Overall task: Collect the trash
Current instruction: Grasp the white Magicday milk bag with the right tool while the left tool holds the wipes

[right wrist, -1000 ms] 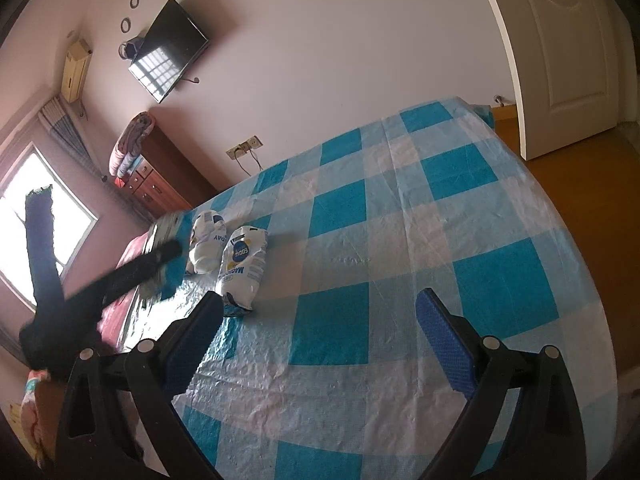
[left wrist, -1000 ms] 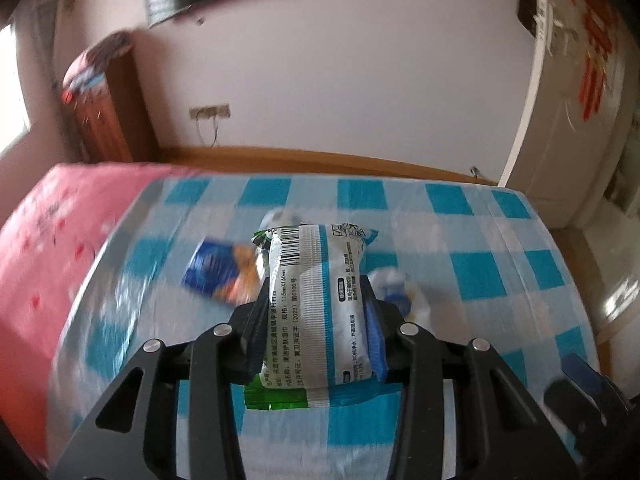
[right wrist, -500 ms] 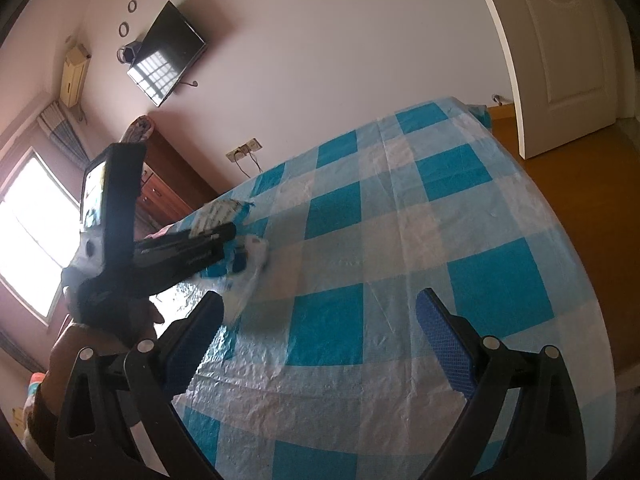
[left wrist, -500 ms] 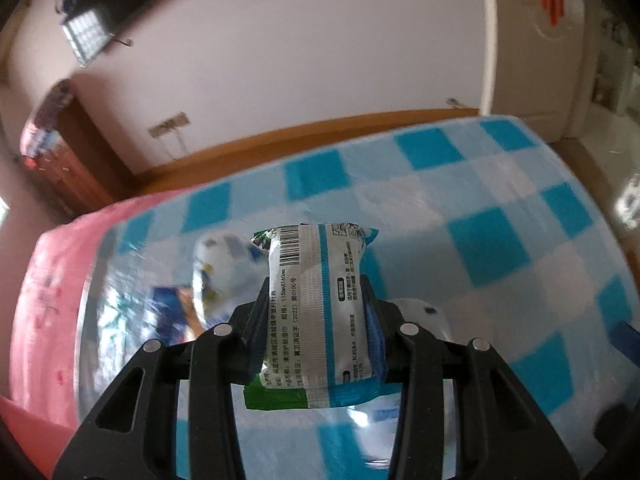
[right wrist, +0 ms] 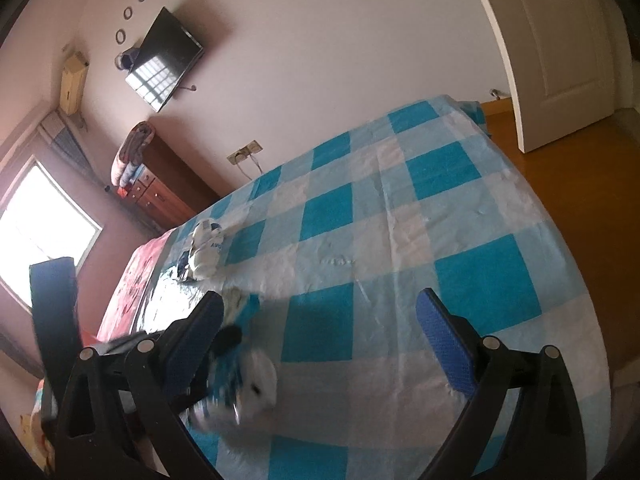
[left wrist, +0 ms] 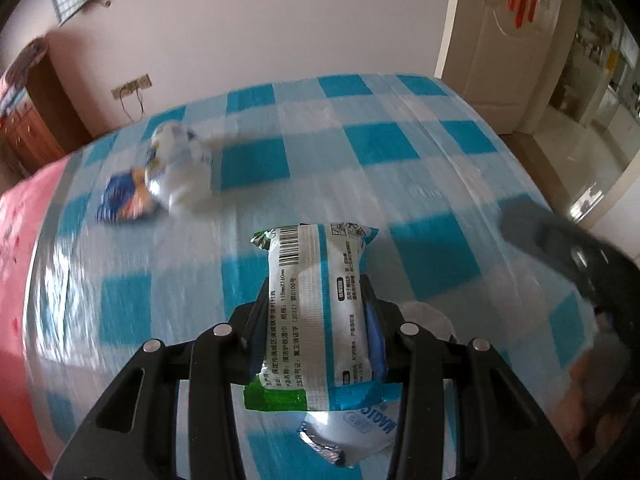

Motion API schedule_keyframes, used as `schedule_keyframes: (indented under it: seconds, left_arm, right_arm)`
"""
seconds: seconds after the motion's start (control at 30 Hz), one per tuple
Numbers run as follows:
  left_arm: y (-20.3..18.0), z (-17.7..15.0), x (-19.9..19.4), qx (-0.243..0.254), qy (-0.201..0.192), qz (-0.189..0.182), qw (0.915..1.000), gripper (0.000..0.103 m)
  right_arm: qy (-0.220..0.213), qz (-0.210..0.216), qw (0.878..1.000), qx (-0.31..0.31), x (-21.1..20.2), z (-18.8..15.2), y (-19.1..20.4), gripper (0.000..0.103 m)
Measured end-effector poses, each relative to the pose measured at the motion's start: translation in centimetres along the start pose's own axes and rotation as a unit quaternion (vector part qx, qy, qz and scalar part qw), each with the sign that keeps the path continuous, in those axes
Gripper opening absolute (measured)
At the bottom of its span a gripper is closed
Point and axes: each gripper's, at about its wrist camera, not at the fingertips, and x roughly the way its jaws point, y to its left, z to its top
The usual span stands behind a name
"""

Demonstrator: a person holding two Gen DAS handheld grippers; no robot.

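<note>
My left gripper [left wrist: 316, 300] is shut on a white, blue and green wet-wipe packet [left wrist: 316, 304] and holds it above the blue-checked bed cover [left wrist: 384, 148]. A white and blue wrapper [left wrist: 356, 436] lies just below it. A white packet [left wrist: 180, 168] and a blue-orange wrapper [left wrist: 124, 200] lie blurred at far left. My right gripper [right wrist: 320, 332] is open and empty above the cover [right wrist: 480, 272]. The left gripper with its packet [right wrist: 240, 392] shows blurred at the lower left of the right wrist view. A white packet [right wrist: 206, 248] lies farther back.
A pink sheet [left wrist: 20, 240] covers the bed's left side. A wooden dresser [right wrist: 164, 188] and wall TV [right wrist: 164, 64] stand beyond. A white door [right wrist: 560, 48] and wooden floor [right wrist: 580, 184] are at right. The right gripper's body [left wrist: 568, 256] shows at the right of the left wrist view.
My left gripper has carried the wipe packet back and to the right, nearer my right gripper, leaving the other wrappers farther off. My right gripper stays open and has barely moved.
</note>
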Motion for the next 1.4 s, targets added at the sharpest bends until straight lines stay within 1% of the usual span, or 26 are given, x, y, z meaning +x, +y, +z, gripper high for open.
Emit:
schedule_keyframes:
  seconds: [0.1,0.27,0.33,0.43,0.57,0.63,0.73,0.8,0.87,0.9,0.93,0.97,1.0,1.03,1.07,1.1,1.13,1.2,1.3,1.4]
  left_arm:
    - [0.6,-2.0,-1.4,-0.031,-0.006,-0.009,0.9995,0.042]
    - [3.1,-4.7,-4.6,-0.089,-0.035,-0.003,0.9954,0.042]
    - [4.0,-5.6,-5.7,-0.105,-0.043,0.000,0.9935,0.042]
    - [4.9,-6.5,-7.0,-0.118,-0.051,0.009,0.9917,0.042]
    - [5.8,-8.6,-8.6,-0.130,-0.051,0.013,0.9902,0.042]
    - [6.1,-9.4,-8.8,-0.132,-0.044,0.015,0.9901,0.042]
    - [6.5,-10.2,-9.0,-0.139,-0.046,0.017,0.9890,0.042]
    - [6.3,-10.2,-8.9,-0.128,-0.047,0.017,0.9905,0.043]
    - [5.9,-10.1,-8.8,-0.116,-0.045,0.033,0.9917,0.053]
    - [5.8,-10.0,-8.8,-0.112,-0.047,0.040,0.9918,0.061]
    - [5.7,-9.9,-8.9,-0.106,-0.053,0.045,0.9919,0.065]
    - [5.6,-9.7,-9.0,-0.101,-0.058,0.046,0.9921,0.065]
    - [5.5,-9.4,-9.1,-0.095,-0.063,0.045,0.9925,0.067]
    - [5.4,-9.1,-9.0,-0.090,-0.065,0.044,0.9928,0.070]
    - [5.1,-8.6,-8.8,-0.079,-0.065,0.040,0.9939,0.071]
    - [4.9,-8.2,-8.6,-0.072,-0.065,0.042,0.9944,0.071]
    - [4.6,-7.7,-8.3,-0.064,-0.063,0.042,0.9951,0.071]
    - [4.1,-7.0,-7.6,-0.050,-0.061,0.035,0.9963,0.071]
    - [3.6,-6.1,-6.0,-0.035,-0.046,0.039,0.9975,0.071]
    - [3.5,-5.6,-4.6,-0.037,-0.036,0.037,0.9980,0.070]
  right_arm:
    - [0.013,0.010,1.000,-0.012,0.2,-0.3,0.6,0.096]
    - [0.050,0.027,0.997,-0.044,0.6,-1.6,2.1,0.096]
    - [0.065,0.029,0.996,-0.055,0.6,-2.2,2.8,0.096]
    - [0.073,0.018,0.995,-0.070,0.2,-3.2,3.9,0.096]
    - [0.081,0.007,0.993,-0.086,-0.6,-4.6,4.8,0.096]
    - [0.089,0.009,0.992,-0.091,-1.0,-5.5,5.1,0.096]
    - [0.093,0.003,0.991,-0.100,-1.6,-6.6,5.4,0.096]
    - [0.087,-0.005,0.991,-0.102,-2.2,-7.3,5.4,0.096]
    - [0.086,-0.005,0.991,-0.099,-2.6,-7.6,5.3,0.096]
    - [0.087,0.000,0.992,-0.096,-2.8,-7.9,5.3,0.095]
    - [0.090,0.002,0.991,-0.094,-3.0,-8.2,5.3,0.095]
    - [0.090,0.001,0.992,-0.092,-3.1,-8.3,5.3,0.092]
    - [0.089,0.002,0.992,-0.092,-3.2,-8.4,5.3,0.082]
    - [0.092,0.001,0.992,-0.091,-3.2,-8.5,5.3,0.077]
    - [0.095,0.001,0.991,-0.090,-3.0,-8.5,5.3,0.076]
    - [0.099,0.001,0.991,-0.088,-2.8,-8.5,5.2,0.073]
    - [0.101,0.001,0.991,-0.087,-2.7,-8.6,5.2,0.069]
    - [0.106,0.010,0.991,-0.080,-2.5,-8.6,5.0,0.065]
    - [0.107,0.012,0.991,-0.084,-2.2,-8.6,5.0,0.061]
    - [0.104,0.021,0.990,-0.090,-1.9,-8.6,5.0,0.059]
